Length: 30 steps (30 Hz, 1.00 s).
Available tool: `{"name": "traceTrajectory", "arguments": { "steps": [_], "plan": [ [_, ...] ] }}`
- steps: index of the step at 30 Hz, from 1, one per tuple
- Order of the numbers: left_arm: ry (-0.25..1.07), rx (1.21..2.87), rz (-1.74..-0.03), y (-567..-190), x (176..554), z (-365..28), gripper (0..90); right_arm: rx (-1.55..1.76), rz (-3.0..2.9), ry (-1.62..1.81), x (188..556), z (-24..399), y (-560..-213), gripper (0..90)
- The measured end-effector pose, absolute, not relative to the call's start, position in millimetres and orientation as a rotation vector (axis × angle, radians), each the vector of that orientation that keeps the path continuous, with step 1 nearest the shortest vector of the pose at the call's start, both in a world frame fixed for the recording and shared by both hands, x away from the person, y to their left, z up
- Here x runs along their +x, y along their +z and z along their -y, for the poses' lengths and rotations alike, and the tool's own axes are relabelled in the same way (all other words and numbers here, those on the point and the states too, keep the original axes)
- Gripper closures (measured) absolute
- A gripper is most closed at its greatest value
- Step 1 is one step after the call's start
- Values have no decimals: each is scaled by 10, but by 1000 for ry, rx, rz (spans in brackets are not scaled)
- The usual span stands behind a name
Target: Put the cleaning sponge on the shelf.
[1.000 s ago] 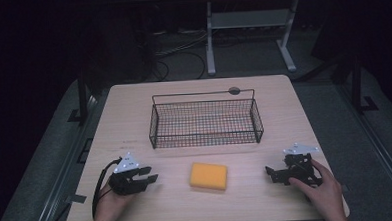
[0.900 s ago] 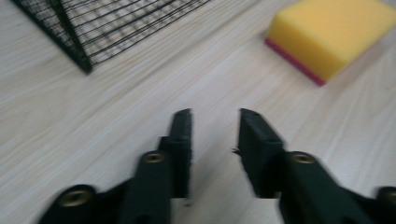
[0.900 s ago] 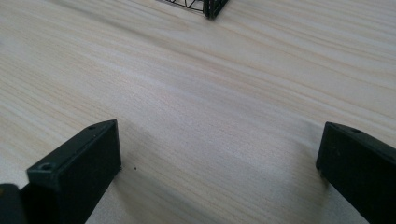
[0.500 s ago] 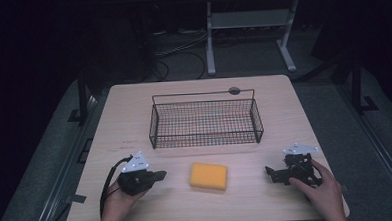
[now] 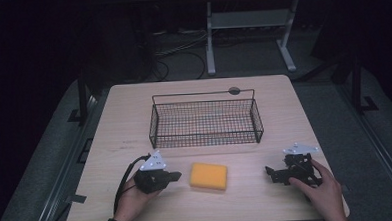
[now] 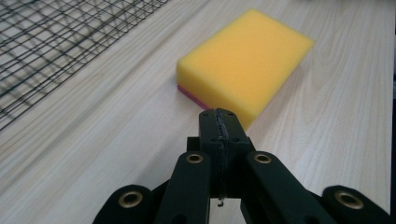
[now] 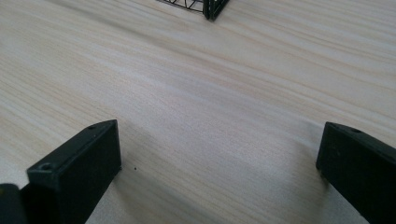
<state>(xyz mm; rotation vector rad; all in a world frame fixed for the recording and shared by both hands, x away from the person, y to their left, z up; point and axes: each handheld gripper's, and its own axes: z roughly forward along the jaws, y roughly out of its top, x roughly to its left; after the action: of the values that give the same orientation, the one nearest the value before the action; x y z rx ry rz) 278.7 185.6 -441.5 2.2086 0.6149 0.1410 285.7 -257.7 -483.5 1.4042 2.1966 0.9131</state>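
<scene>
High view: dim overall, the surroundings nearly black, the desk (image 5: 134, 123) lit from above and somewhat soft and grainy. Left gripper view: bright, even light; sponge (image 6: 245, 60) sharp with a faint shadow at its base, near fingers (image 6: 219, 140) slightly soft. Right gripper view: wood grain crisp, soft shadows beside the dark fingers (image 7: 79, 168).

count: 1 table (image 5: 124, 118), 1 black wire basket (image 5: 204, 121), 1 yellow sponge (image 5: 208, 176), 2 tongs – left tongs (image 5: 176, 176), right tongs (image 5: 271, 173) – 2 hands: left hand (image 5: 130, 201), right hand (image 5: 325, 192)
</scene>
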Motion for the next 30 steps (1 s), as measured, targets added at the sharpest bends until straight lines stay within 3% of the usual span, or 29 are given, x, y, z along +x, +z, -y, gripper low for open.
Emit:
{"name": "traceTrajectory", "arguments": {
  "steps": [30],
  "plan": [
    [65,2254,-520,-4488,2737,-1564,898,1405,-2197,913,2857,2577,-4835,0]
  ]
}}
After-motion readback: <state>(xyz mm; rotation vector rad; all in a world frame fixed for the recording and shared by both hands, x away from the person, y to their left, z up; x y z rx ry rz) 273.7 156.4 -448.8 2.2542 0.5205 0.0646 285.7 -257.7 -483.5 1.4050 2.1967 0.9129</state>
